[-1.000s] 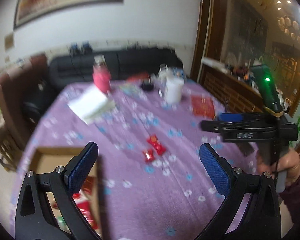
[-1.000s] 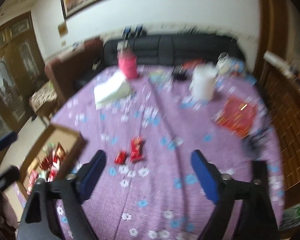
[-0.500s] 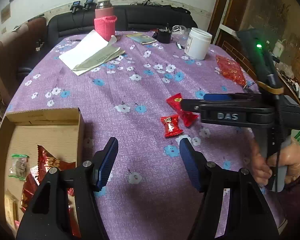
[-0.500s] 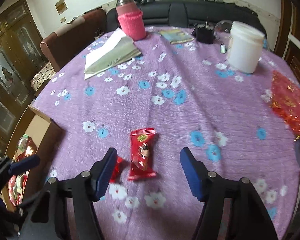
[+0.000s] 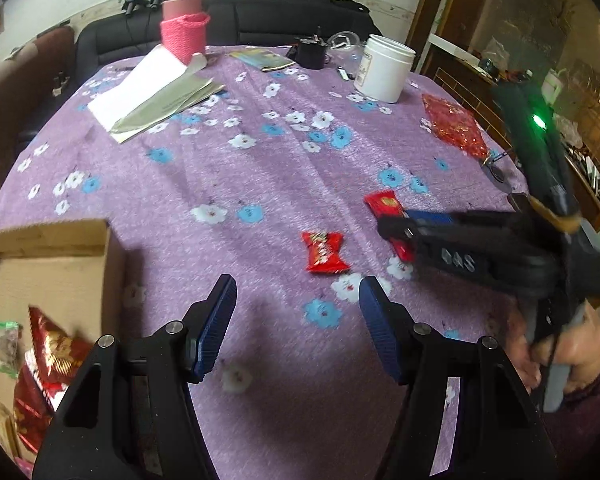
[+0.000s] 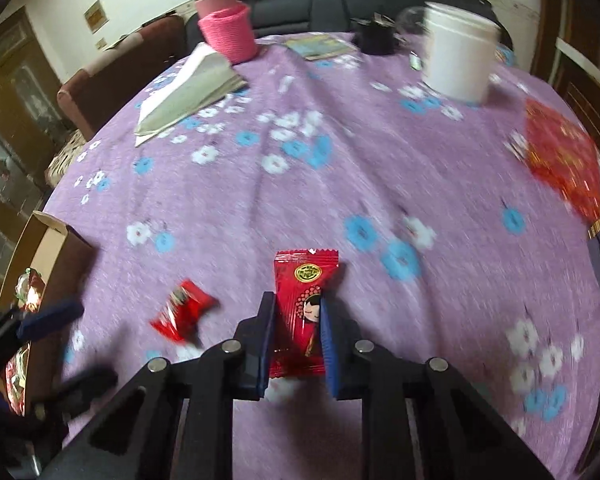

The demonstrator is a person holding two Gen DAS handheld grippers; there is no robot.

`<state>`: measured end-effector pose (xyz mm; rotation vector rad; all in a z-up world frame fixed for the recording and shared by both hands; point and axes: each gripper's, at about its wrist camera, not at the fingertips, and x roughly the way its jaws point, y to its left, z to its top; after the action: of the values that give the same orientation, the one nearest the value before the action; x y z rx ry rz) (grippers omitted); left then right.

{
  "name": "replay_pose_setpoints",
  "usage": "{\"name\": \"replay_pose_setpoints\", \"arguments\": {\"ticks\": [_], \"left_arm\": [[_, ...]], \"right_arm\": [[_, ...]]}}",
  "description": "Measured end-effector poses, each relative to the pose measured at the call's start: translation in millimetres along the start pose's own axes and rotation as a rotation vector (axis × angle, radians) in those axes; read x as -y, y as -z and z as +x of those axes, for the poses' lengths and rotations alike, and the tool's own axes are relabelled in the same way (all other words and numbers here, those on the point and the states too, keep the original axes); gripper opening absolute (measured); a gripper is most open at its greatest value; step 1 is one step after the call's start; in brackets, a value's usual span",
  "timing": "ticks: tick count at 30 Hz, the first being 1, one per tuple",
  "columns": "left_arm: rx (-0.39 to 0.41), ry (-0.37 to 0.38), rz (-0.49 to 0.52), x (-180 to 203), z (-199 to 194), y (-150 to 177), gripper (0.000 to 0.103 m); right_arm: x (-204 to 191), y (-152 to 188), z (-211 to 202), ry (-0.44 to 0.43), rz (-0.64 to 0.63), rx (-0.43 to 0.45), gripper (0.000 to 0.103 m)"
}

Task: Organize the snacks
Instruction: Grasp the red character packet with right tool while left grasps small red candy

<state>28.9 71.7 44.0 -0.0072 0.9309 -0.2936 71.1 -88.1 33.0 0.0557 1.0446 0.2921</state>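
Red snack packet (image 6: 300, 312) half-hidden, pinched between right gripper (image 6: 296, 340) fingers; left gripper (image 5: 296, 328) fingers spread, empty.

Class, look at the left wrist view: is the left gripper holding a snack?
No. The left gripper has nothing between its fingers, and the small red snack lies on the tablecloth ahead of it.

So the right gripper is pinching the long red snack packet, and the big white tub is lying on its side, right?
Not quite. The right gripper does pinch the long red snack packet, but the big white plastic tub stands upright on the purple flowered tablecloth, as the right wrist view shows.
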Motion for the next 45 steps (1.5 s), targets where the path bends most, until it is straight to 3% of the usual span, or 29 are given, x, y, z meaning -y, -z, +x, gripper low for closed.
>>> {"name": "replay_pose_setpoints", "arguments": {"ticks": [10,15,16,17,22,31,37,39,41,45], "left_arm": [[-0.026,-0.071,0.082,24,36,-15,0.064],[-0.024,-0.072,0.111,32,45,-13,0.062],[-0.025,-0.082,0.117,33,48,-12,0.05],[-0.032,-0.088,0.124,34,50,-11,0.026],[-0.022,-0.083,0.103,30,46,-8,0.022],[0.082,-0.016,0.012,17,-15,-2,0.022],[0.019,-0.017,0.054,19,-4,2,0.023],[0.012,-0.037,0.073,22,4,0,0.032],[-0.004,-0.059,0.089,27,15,-5,0.048],[-0.001,-0.065,0.148,42,28,-10,0.05]], "right_arm": [[24,21,-13,-0.105,0.089,0.05,0.024],[22,25,-14,-0.103,0.084,0.066,0.024],[20,26,-15,-0.096,0.078,0.07,0.024],[19,27,-16,-0.09,0.073,0.073,0.024],[16,30,-17,-0.064,0.058,0.093,0.024],[13,31,-18,-0.052,0.053,0.113,0.024],[14,35,-22,-0.057,0.077,0.117,0.024],[15,38,-23,-0.058,0.078,0.119,0.024],[16,37,-23,-0.062,0.079,0.119,0.024],[19,36,-22,-0.083,0.083,0.123,0.024]]}}
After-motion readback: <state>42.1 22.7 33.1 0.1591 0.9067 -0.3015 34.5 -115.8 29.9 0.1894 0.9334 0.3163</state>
